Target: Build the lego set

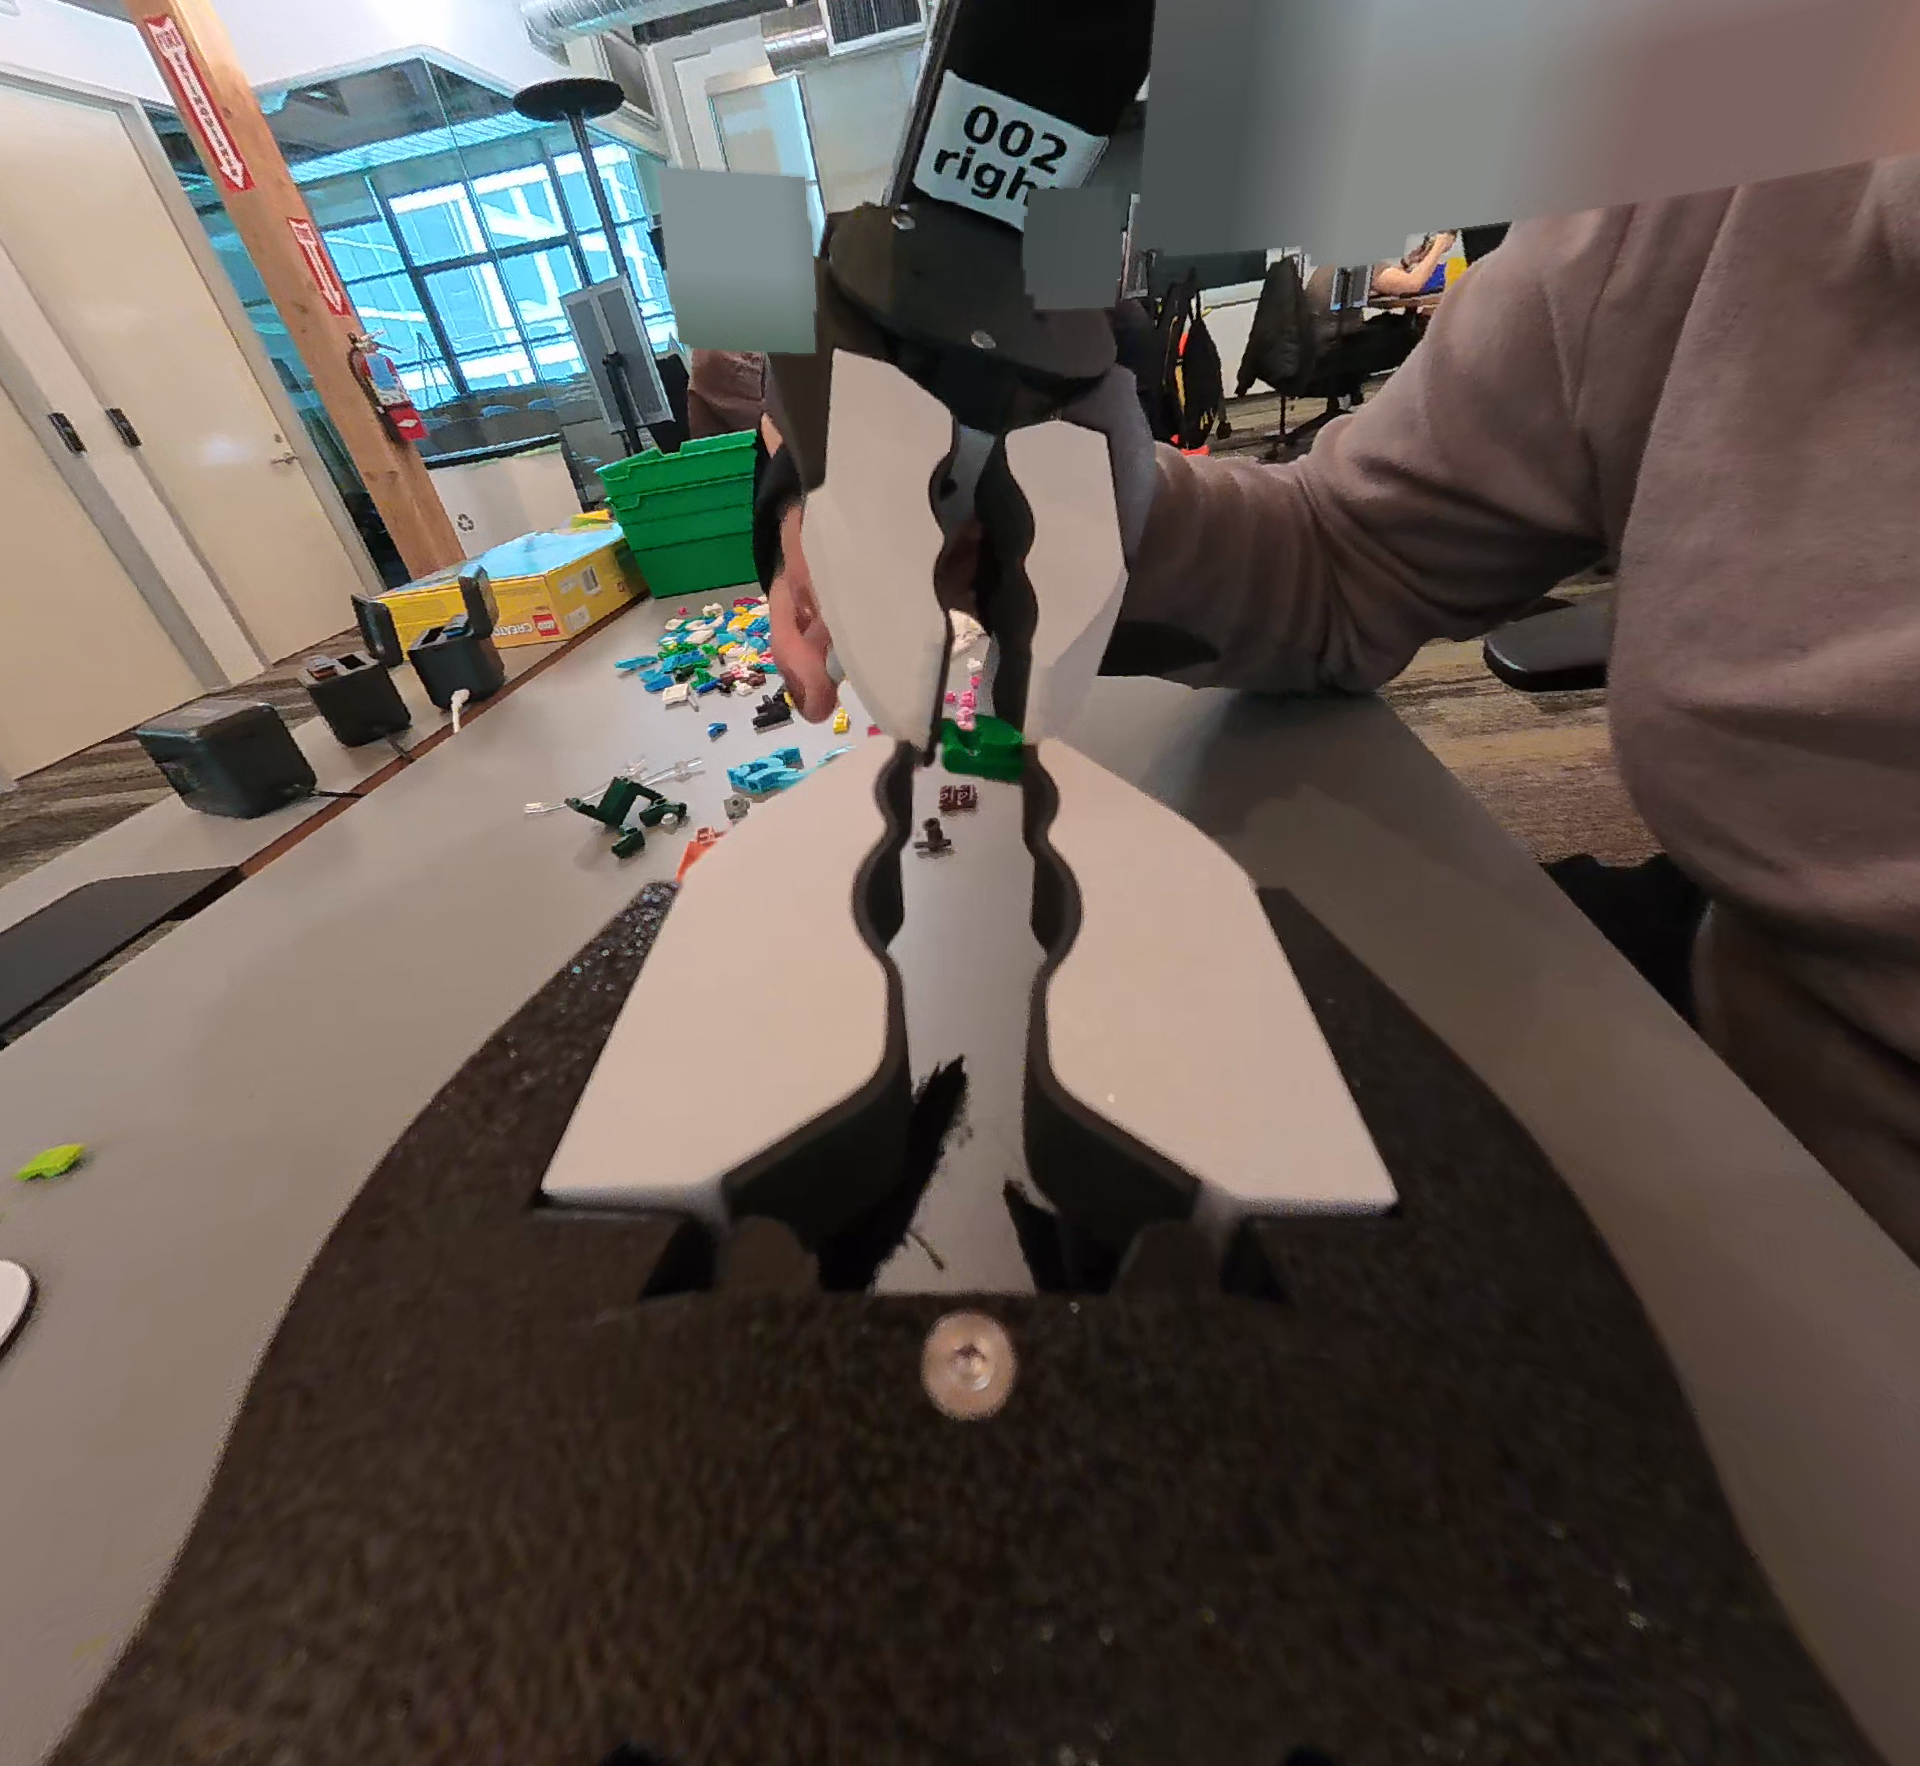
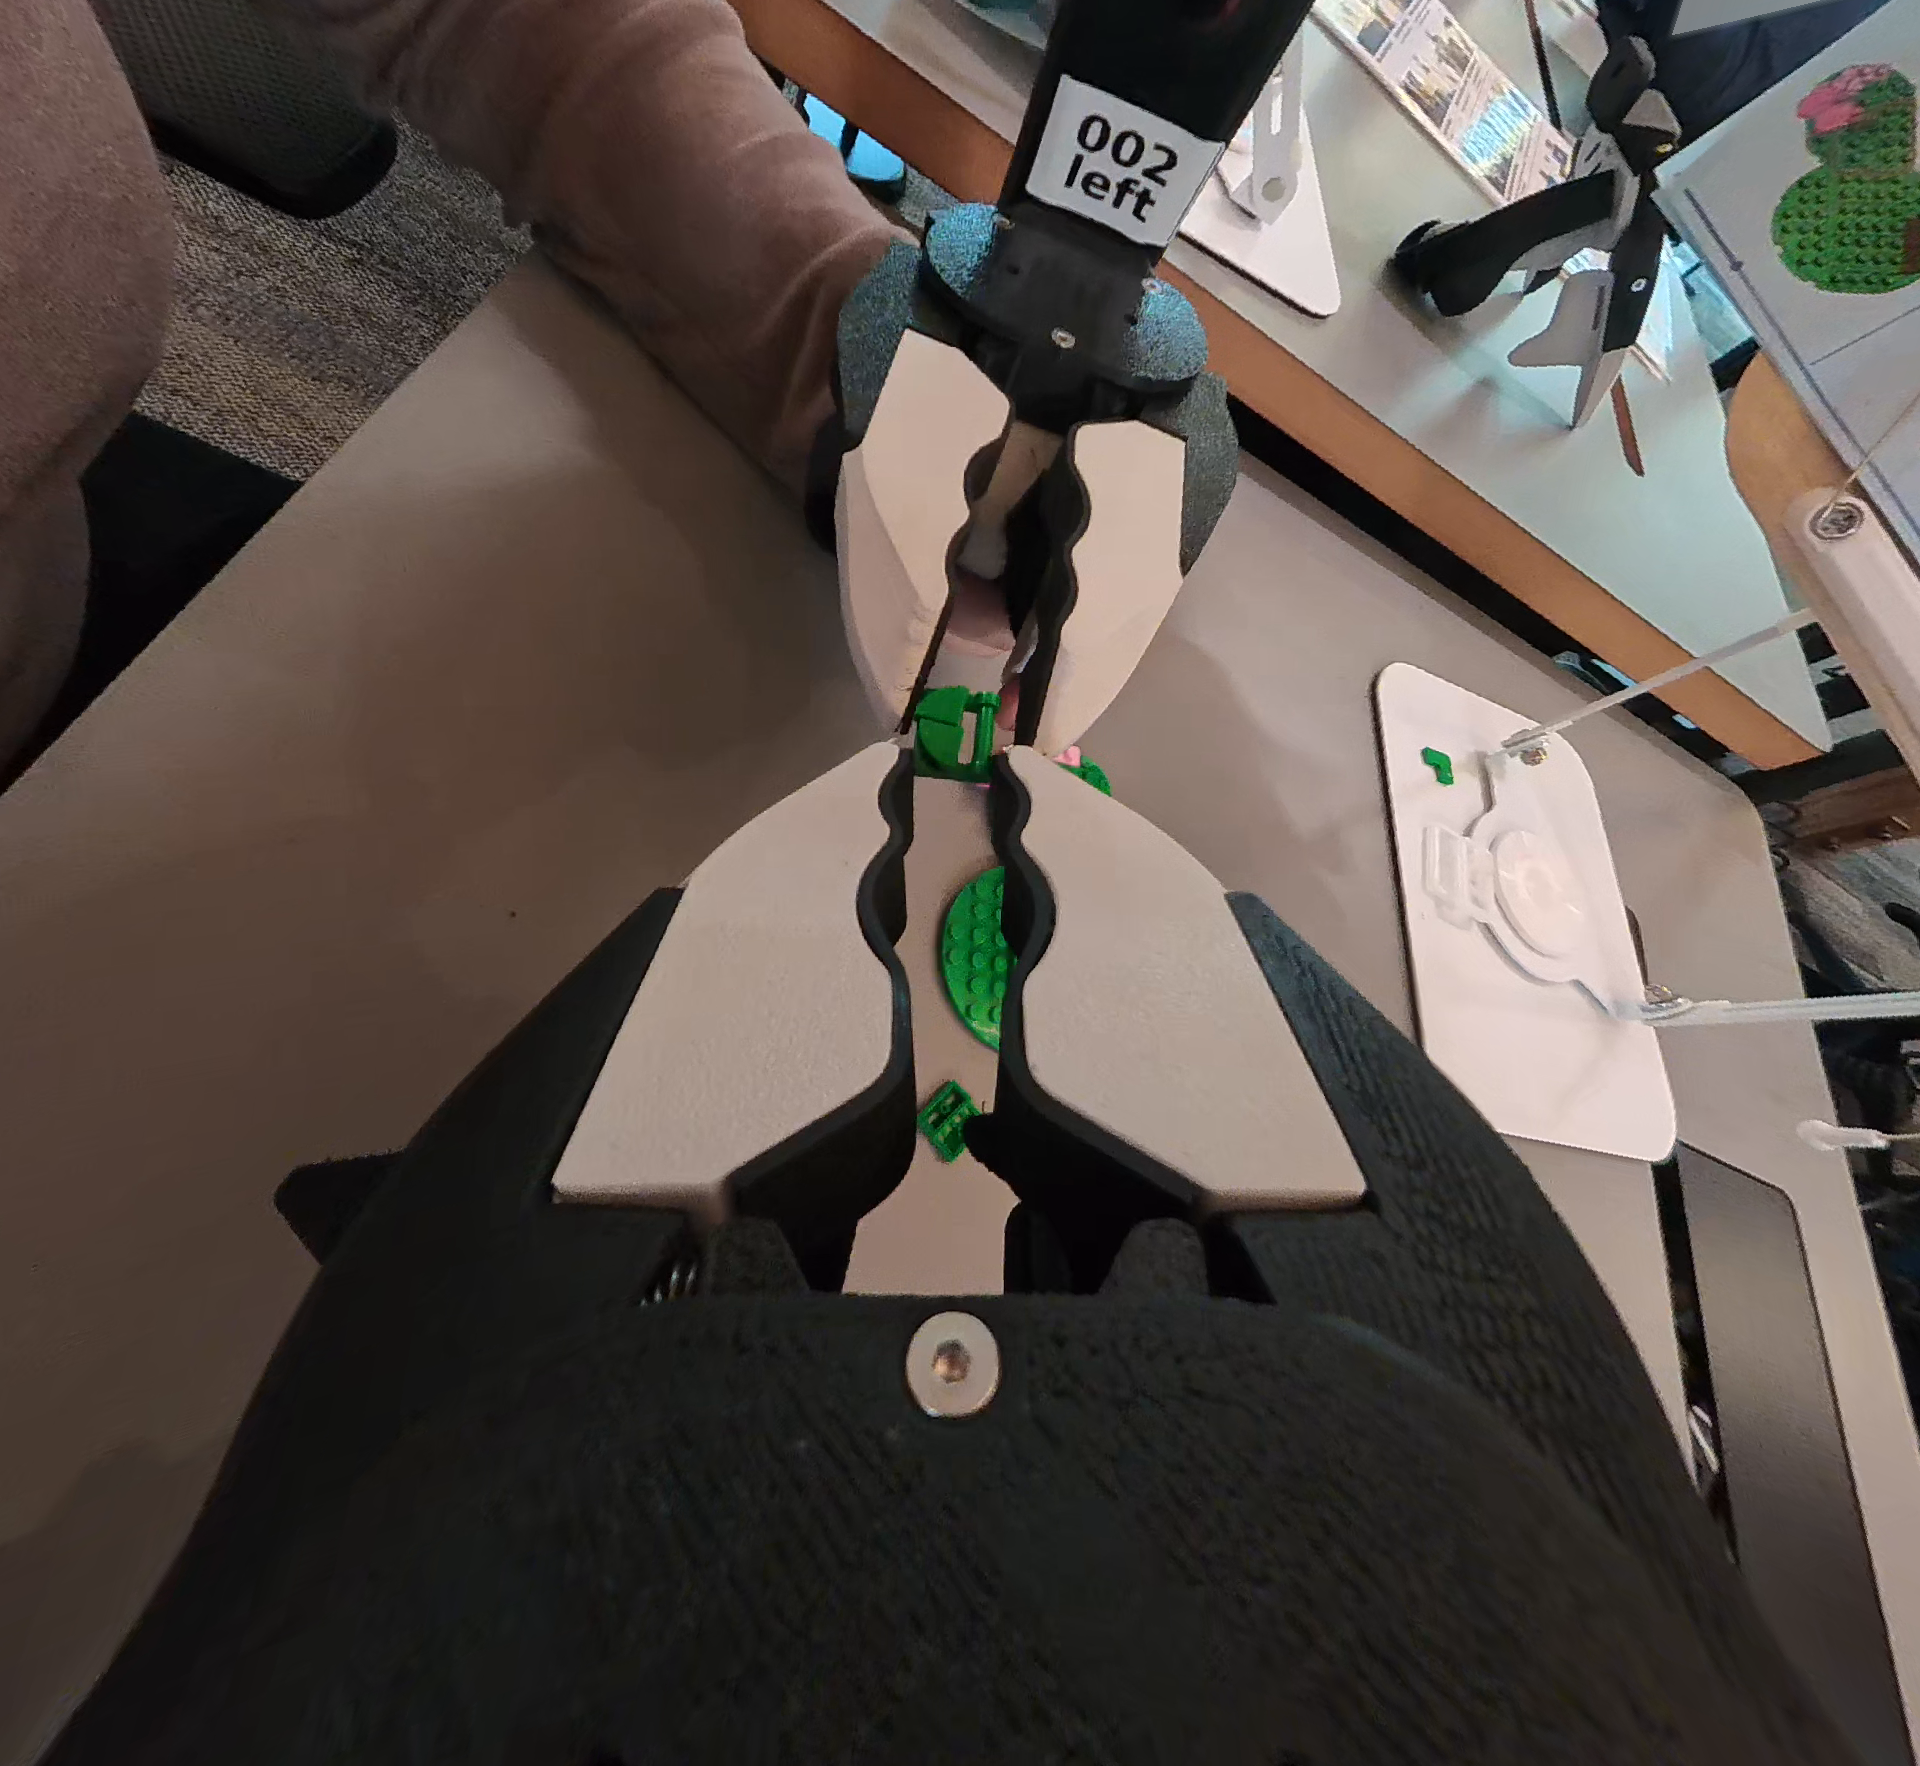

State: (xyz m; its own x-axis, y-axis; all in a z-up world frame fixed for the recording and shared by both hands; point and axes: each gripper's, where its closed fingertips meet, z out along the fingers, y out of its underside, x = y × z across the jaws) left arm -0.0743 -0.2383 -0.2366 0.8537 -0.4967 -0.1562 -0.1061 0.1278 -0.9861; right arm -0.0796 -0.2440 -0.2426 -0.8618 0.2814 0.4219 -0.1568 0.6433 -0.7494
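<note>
A small green lego piece (image 1: 982, 746) is held above the grey table (image 1: 416, 937), between the tips of both grippers. My left gripper (image 1: 975, 758) is shut on it from the near side. My right gripper (image 1: 972, 727) comes down from above and meets it tip to tip. In the right wrist view my right gripper (image 2: 952, 762) is shut on the same green piece (image 2: 951, 729), and the left gripper (image 2: 966, 710) holds its far side. A round green studded plate (image 2: 977, 958) and a small green brick (image 2: 945, 1119) lie on the table below.
A pile of loose bricks (image 1: 717, 646), stacked green bins (image 1: 691, 511) and a yellow box (image 1: 520, 594) sit at the far end. A dark green build (image 1: 623, 807) and blue pieces (image 1: 764, 771) lie nearer. A white mat (image 2: 1507, 885) with a clear holder lies right. Only a small space, under 4 cm, lies between the two pairs of fingers.
</note>
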